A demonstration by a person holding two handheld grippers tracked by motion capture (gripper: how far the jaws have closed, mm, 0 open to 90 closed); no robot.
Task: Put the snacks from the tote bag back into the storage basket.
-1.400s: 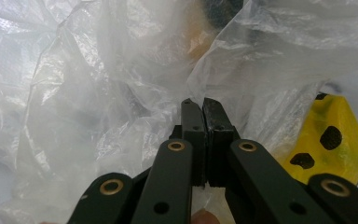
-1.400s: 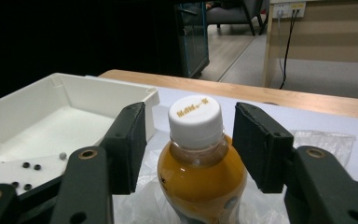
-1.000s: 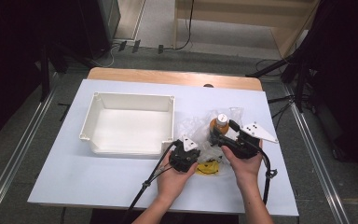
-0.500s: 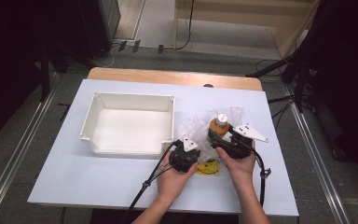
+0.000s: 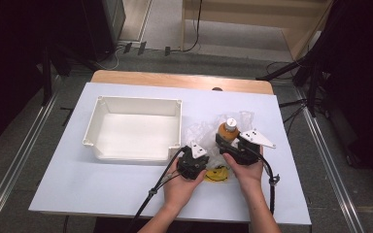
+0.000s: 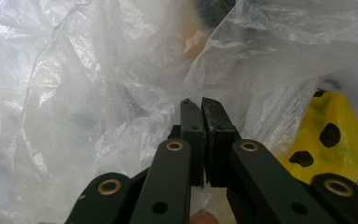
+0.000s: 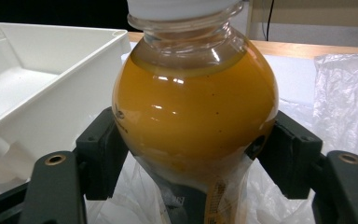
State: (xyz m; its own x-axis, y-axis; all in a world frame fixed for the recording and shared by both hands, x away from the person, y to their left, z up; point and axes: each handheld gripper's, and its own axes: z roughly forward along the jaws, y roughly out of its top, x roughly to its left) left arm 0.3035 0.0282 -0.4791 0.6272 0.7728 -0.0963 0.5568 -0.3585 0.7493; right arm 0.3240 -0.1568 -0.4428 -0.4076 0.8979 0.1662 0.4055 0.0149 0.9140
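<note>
A round bottle (image 7: 196, 102) of orange liquid with a white cap stands upright in a crumpled clear plastic bag (image 5: 201, 131) at the table's middle right. My right gripper (image 7: 196, 144) is shut on the bottle (image 5: 227, 131); both pads press its belly, and the jaws have just been closing on it. In the high view the right gripper (image 5: 229, 140) sits just in front of the bottle. My left gripper (image 6: 200, 105) is shut, pinching a fold of the bag (image 6: 74, 93); in the high view it (image 5: 196, 148) lies left of the bottle. A yellow, black-spotted item (image 6: 331, 135) lies inside the bag.
A white rectangular tray (image 5: 136, 104) stands empty to the left, close to the bag, and its corner (image 7: 28, 93) is seen in the right gripper view. The yellow item (image 5: 217, 174) rests between the two hands. The white tabletop (image 5: 77, 184) ends near the person's forearms.
The right hand and its gripper have shifted slightly to the left around the bottle. The left hand, the bag and the tray have stayed put.
</note>
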